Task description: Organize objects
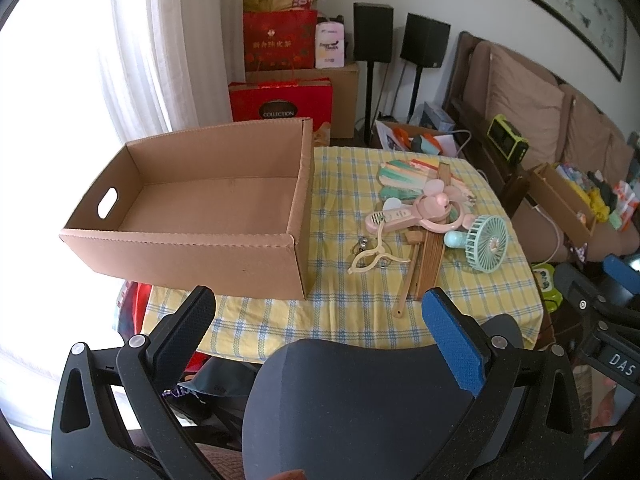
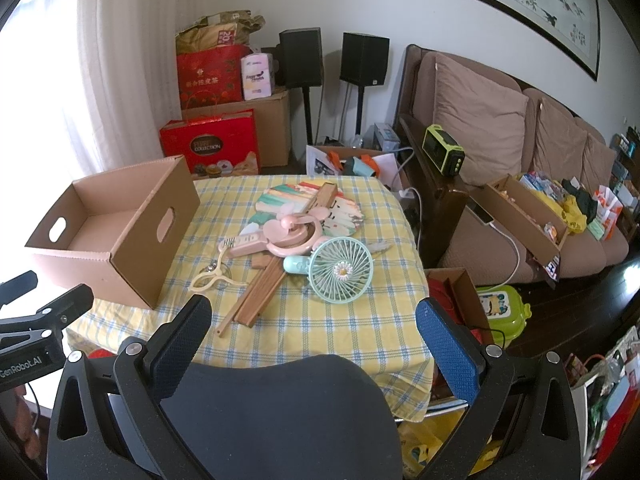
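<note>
An empty cardboard box [image 1: 224,268] [image 2: 148,248] with handle cut-outs stands on the left of a yellow checked table [image 1: 340,312] [image 2: 340,312]. To its right lies a heap: a mint hand fan [image 1: 486,242] [image 2: 340,270], a pink hand fan [image 1: 424,210] [image 2: 288,232], a folded wooden fan [image 1: 430,256] [image 2: 260,292], a painted paper fan [image 1: 404,178] [image 2: 296,200] and a cream clip [image 1: 370,258] [image 2: 212,278]. My left gripper [image 1: 320,300] hangs open above the near table edge, holding nothing. My right gripper [image 2: 314,306] is open too, short of the heap.
A dark chair back [image 1: 360,400] [image 2: 280,412] sits right under both grippers. A brown sofa [image 2: 520,160] with a box of clutter stands to the right. Red gift boxes [image 2: 212,144], speakers [image 2: 300,56] and a curtain lie beyond the table. Floor clutter fills the right side.
</note>
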Motion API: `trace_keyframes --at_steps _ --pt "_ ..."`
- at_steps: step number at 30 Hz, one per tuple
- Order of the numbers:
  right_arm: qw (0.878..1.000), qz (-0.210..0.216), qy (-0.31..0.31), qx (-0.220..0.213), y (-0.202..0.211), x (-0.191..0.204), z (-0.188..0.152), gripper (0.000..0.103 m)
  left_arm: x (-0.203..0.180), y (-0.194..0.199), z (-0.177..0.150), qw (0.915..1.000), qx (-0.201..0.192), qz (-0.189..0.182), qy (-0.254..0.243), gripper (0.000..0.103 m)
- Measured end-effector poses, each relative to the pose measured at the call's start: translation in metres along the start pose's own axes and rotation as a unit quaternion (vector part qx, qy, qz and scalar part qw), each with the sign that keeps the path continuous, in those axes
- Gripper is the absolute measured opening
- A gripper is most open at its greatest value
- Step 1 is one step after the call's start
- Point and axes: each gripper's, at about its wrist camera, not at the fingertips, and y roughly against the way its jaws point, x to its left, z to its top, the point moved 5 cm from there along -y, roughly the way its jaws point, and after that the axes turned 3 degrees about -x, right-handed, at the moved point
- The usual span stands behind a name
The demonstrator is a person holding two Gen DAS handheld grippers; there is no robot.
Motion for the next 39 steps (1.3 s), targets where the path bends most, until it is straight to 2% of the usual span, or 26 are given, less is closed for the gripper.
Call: trace_keyframes --at_steps 18,28,30,31,34,39 --pt "1.000 -0.005 -0.004 0.004 -0.008 -0.001 -0.007 0.103 -0.008 -0.016 0.004 0.9999 0.002 -0.008 -0.010 0.103" --pt "0.999 -0.019 -0.030 0.008 -0.037 -0.042 0.003 0.103 -0.027 -0.041 0.014 0.9981 -0.005 -0.051 -0.033 0.103" --pt "0.999 -0.022 -0.036 0.010 -0.044 -0.049 0.002 0.103 -0.031 -0.049 0.015 0.9978 0.002 -0.058 -0.032 0.103" --pt "0.997 -0.051 -0.055 0.011 -0.047 -0.056 0.002 0.103 -0.033 -0.052 0.014 0.9977 0.010 -0.060 -0.030 0.103" --pt "0.996 -0.058 -0.060 0.021 -0.058 -0.066 -0.001 0.103 -0.038 -0.067 0.010 0.9965 0.030 -0.074 -0.025 0.103" --pt "0.995 -0.063 -0.062 0.038 -0.077 -0.076 -0.006 0.103 -0.054 -0.086 0.002 0.9963 0.036 -0.056 -0.054 0.103"
